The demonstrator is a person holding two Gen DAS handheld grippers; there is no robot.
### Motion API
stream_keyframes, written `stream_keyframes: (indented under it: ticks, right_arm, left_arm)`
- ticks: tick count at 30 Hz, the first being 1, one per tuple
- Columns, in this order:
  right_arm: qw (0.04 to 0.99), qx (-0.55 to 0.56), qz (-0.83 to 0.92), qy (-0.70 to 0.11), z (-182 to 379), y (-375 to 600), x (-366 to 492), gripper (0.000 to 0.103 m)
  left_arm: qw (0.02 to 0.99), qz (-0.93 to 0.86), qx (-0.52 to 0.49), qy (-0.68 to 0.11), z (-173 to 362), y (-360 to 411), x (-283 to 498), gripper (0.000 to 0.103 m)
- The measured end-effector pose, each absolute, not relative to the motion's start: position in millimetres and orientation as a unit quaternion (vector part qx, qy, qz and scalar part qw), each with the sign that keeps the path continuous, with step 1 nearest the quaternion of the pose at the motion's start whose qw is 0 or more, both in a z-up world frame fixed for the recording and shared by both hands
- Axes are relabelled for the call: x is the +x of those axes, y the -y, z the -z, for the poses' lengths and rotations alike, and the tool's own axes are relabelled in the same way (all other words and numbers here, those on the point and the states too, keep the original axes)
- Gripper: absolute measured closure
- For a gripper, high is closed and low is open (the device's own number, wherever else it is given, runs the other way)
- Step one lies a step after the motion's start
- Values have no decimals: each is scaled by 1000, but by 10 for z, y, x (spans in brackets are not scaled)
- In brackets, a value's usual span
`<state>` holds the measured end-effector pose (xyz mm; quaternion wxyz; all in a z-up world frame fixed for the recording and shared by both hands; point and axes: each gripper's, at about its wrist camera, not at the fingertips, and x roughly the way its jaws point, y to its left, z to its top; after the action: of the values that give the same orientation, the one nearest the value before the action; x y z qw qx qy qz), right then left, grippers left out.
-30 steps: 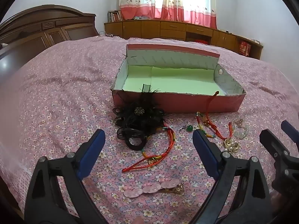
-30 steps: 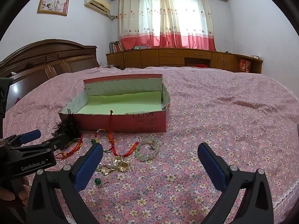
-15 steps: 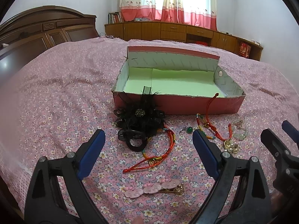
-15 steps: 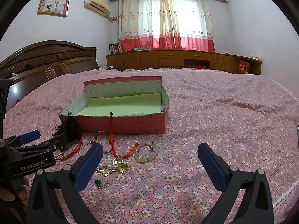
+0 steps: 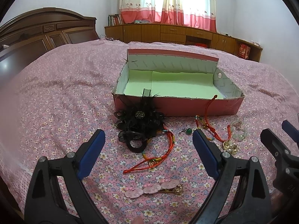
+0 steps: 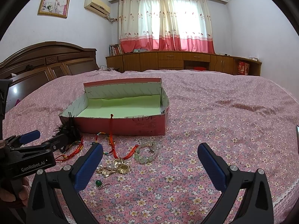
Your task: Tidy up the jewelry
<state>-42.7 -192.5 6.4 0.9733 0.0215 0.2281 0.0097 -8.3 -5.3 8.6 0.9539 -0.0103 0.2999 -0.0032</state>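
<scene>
While every piece lies on the flowered pink bedspread near the empty red cardboard box with pale green lining, start with the black feather hair clip, gripping its stiff band. Left claw and right claw hover wide open, holding nothing.

A bed with a pink floral cover fills the room. Behind it stand a dark headboard and low cabinets beneath a bright curtained window; a portrait hangs on the pale wall.
</scene>
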Motion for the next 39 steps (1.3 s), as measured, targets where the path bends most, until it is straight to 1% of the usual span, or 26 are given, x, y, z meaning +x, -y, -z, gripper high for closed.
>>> stream_keyframes:
  ticks: [29,39]
  right_arm:
    - [973,21,-10,-228,-55,1925,-436,0]
    - [972,19,-7,-236,-56,1920,-382,0]
  left_arm:
    - [954,3,-11,-298,-95,28,-101,15]
    - [952,2,-19,-305,-98,-46,17,15]
